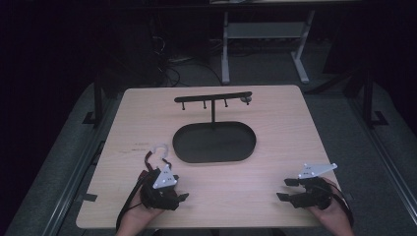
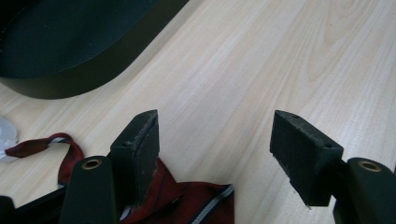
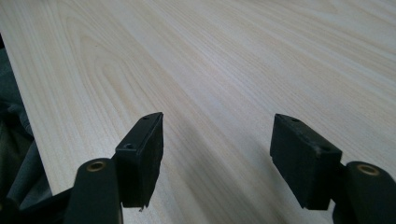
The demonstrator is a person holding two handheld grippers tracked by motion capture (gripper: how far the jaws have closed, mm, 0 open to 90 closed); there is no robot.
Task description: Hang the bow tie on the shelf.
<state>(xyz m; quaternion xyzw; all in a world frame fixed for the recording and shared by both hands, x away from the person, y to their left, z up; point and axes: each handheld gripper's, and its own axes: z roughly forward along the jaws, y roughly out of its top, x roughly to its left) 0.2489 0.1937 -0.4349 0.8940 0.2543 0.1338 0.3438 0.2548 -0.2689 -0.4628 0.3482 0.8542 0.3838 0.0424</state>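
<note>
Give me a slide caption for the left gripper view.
Open left gripper over a red striped cloth, near the black tray.

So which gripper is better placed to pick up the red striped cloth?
Probably the left gripper: the red striped cloth lies on the table directly under its open fingers. The right gripper, also open, sits across the table over bare wood.

Dim lab: bare wooden table [image 1: 275, 162], floor cables [image 1: 169, 69]
</note>
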